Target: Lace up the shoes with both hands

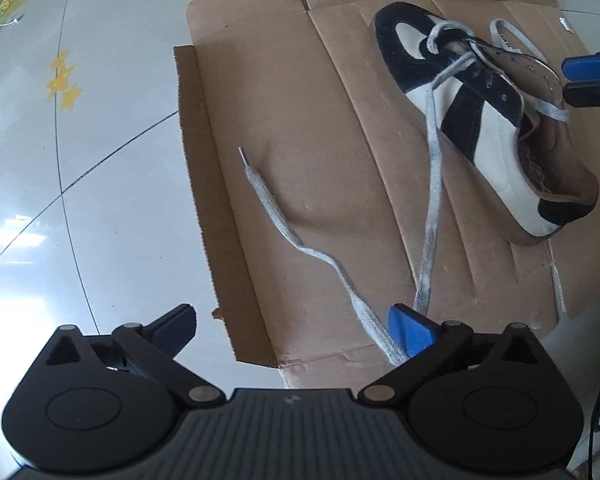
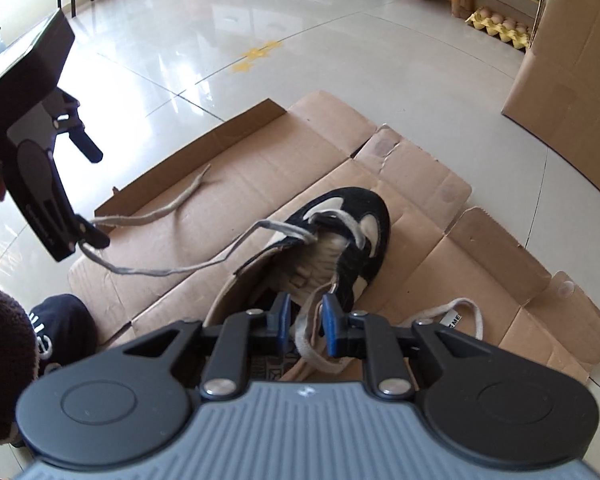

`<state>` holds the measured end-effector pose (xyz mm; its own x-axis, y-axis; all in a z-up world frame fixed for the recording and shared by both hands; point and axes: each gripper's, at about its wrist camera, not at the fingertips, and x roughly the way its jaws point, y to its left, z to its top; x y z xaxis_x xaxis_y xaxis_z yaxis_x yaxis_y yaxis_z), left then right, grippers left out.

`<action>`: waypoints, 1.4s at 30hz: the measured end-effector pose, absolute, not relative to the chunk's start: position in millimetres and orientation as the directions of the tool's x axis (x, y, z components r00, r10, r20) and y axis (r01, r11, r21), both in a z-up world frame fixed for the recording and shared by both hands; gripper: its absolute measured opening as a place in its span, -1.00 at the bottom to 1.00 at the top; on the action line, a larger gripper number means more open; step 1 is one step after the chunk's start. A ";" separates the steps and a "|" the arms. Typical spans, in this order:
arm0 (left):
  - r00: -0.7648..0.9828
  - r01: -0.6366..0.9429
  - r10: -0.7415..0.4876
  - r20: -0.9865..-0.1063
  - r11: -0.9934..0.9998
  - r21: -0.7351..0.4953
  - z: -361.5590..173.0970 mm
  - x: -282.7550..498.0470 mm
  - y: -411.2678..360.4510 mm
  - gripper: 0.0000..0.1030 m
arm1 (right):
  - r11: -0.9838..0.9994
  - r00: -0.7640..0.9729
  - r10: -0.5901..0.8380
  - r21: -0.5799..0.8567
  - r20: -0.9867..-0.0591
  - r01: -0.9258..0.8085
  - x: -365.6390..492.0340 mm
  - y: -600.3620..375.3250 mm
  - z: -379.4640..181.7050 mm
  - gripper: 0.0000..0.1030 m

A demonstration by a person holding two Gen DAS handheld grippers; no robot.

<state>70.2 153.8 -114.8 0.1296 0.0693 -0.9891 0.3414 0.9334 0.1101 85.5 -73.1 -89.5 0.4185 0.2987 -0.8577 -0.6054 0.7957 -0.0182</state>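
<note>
Grey lace (image 1: 428, 184) is only through the toe holes of the shoe (image 1: 496, 120) on cardboard (image 1: 300, 120) (lacing looks barely begun). Left gripper (image 1: 296, 332) is spread wide, its blue finger (image 1: 410, 330) touching that strand. Right gripper (image 2: 305, 322) is narrowly apart around the other lace end (image 2: 308, 340); whether it pinches, I cannot tell. Next: thread 1 tip through the next hole.

Bright daylight, both views. Glare patches on glossy floor (image 2: 228, 20). Soft shadows beneath shoe (image 1: 480, 120) on cardboard (image 1: 300, 160). Strong fisheye curvature, dark corner vignetting. Focus sharp centrally, softer near edges.
</note>
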 end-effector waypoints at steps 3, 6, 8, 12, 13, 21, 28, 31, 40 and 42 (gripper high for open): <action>0.151 0.269 0.027 -0.988 0.961 0.068 -111.1 76.4 161.8 0.98 | 0.798 0.412 0.302 -0.009 -0.860 -0.603 86.7 -74.0 -91.7 -0.63; 0.204 0.169 -0.050 -0.978 0.985 -0.015 -102.7 80.5 171.6 0.98 | 0.798 0.410 0.316 0.006 -0.856 -0.602 87.4 -72.9 -91.9 -0.59; 0.228 0.094 -0.111 -0.967 0.991 -0.092 -99.7 85.7 180.2 0.98 | 0.792 0.413 0.332 0.012 -0.848 -0.611 86.4 -70.1 -90.4 -0.57; 0.243 -0.045 -0.224 -0.944 0.969 -0.242 -106.9 102.9 195.0 0.98 | 0.767 0.418 0.369 0.017 -0.830 -0.642 82.8 -61.0 -85.6 -0.58; 0.248 -0.063 -0.234 -0.940 0.964 -0.257 -105.4 102.2 196.8 0.98 | 0.763 0.414 0.376 0.024 -0.829 -0.645 82.9 -58.9 -85.6 -0.58; 0.245 -0.291 -0.434 -0.867 0.821 -0.492 -115.1 108.5 218.6 0.98 | 0.654 0.334 0.536 0.130 -0.776 -0.746 77.8 -14.0 -84.6 -0.51; 0.280 -0.150 -0.401 -0.872 0.879 -0.453 -101.5 109.8 198.3 0.98 | 0.729 0.337 0.461 0.133 -0.821 -0.672 86.0 -17.6 -93.7 -0.50; 0.281 -0.013 -0.395 -0.875 0.910 -0.415 -95.5 110.1 173.2 0.98 | 0.776 0.350 0.436 0.149 -0.829 -0.612 91.6 -36.6 -95.1 -0.70; 0.307 0.260 -0.357 -0.882 0.923 -0.283 -90.4 101.3 103.8 0.97 | 0.864 0.329 0.420 0.261 -0.846 -0.431 107.5 -82.9 -97.0 -0.65; 0.303 0.330 -0.359 -0.883 0.909 -0.256 -94.6 96.5 85.8 0.86 | 0.875 0.302 0.433 0.314 -0.849 -0.369 113.6 -86.1 -104.2 -0.83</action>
<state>96.5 85.8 -94.6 0.3032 -0.3586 -0.8829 0.3296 0.9088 -0.2559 113.6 -86.1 -104.2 0.3019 0.4328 -0.8494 -0.3693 0.8745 0.3144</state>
